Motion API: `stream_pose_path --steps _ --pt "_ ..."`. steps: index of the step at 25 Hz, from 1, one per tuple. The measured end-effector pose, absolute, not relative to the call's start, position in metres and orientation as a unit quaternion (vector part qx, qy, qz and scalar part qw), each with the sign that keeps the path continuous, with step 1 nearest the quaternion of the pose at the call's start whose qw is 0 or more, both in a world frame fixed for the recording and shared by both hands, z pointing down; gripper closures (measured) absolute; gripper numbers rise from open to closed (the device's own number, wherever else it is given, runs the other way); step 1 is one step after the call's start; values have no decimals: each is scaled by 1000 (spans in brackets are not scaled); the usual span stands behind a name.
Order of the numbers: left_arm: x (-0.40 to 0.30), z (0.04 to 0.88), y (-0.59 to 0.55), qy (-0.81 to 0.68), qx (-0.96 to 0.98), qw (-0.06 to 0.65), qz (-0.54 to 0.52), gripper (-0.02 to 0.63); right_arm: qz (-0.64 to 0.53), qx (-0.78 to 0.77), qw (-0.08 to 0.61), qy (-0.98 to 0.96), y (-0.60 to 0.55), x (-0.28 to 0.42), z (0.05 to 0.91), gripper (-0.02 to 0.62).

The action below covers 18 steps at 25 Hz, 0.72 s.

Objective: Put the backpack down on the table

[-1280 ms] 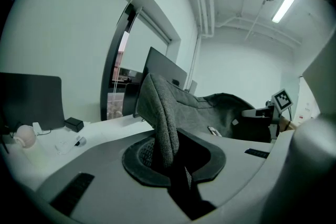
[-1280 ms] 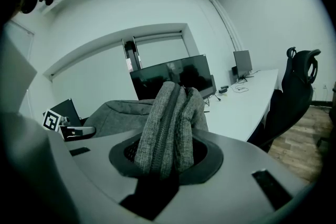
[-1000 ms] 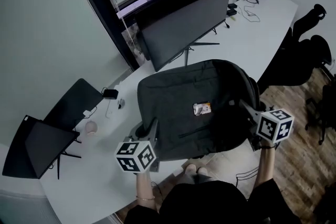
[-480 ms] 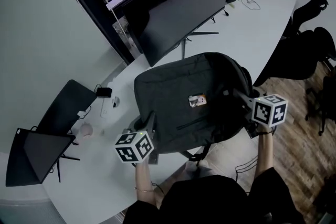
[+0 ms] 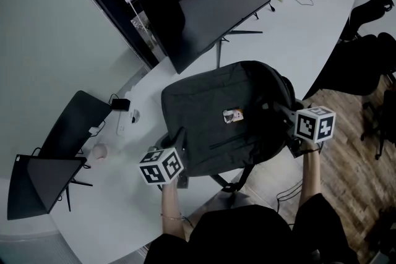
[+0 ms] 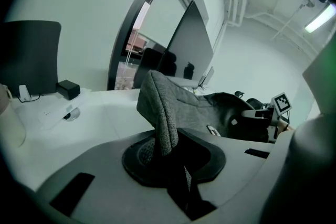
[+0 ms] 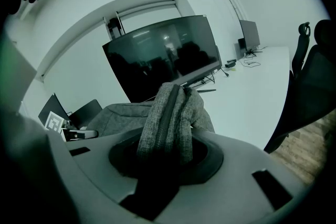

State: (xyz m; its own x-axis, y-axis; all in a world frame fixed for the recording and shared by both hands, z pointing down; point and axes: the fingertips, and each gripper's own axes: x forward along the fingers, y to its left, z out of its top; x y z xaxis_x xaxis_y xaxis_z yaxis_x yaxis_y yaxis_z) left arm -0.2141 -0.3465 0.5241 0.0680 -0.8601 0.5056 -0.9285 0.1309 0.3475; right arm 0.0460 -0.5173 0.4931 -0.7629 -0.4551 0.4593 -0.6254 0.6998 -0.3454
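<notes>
Firmly closed on cloth, the left gripper (image 6: 164, 150) pinches a fold of grey woven fabric at one corner of the backpack (image 6: 210, 113); where the fold passes between the jaws, it drops into shadow and its end cannot be seen. The right gripper (image 7: 165, 150) is clamped the same way on a thicker bunch of fabric with a dark band running up it, and the lower part of that bunch is likewise lost in the dark gap.

From the head view the backpack (image 5: 210, 127) is stretched between the two grippers, front face up, with a small tag (image 5: 232, 115) near its middle. Its far part lies over the near edge of the white table (image 5: 303, 28), while dark straps (image 5: 238, 179) hang from its near edge over the person's lap. Whether its underside touches the tabletop cannot be told.

Beyond it stands a large dark monitor (image 5: 223, 3), its top cut off by the frame. Two smaller screens (image 5: 71, 127) stand well to the left, and a black chair (image 5: 365, 52) is partly cropped at the right.
</notes>
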Motion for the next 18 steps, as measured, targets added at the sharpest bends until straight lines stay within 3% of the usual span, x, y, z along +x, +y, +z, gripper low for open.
stream_pose_path --steps 18 --pt "-224 554 -356 -676 639 360 67 551 285 274 218 -892 -539 31 527 477"
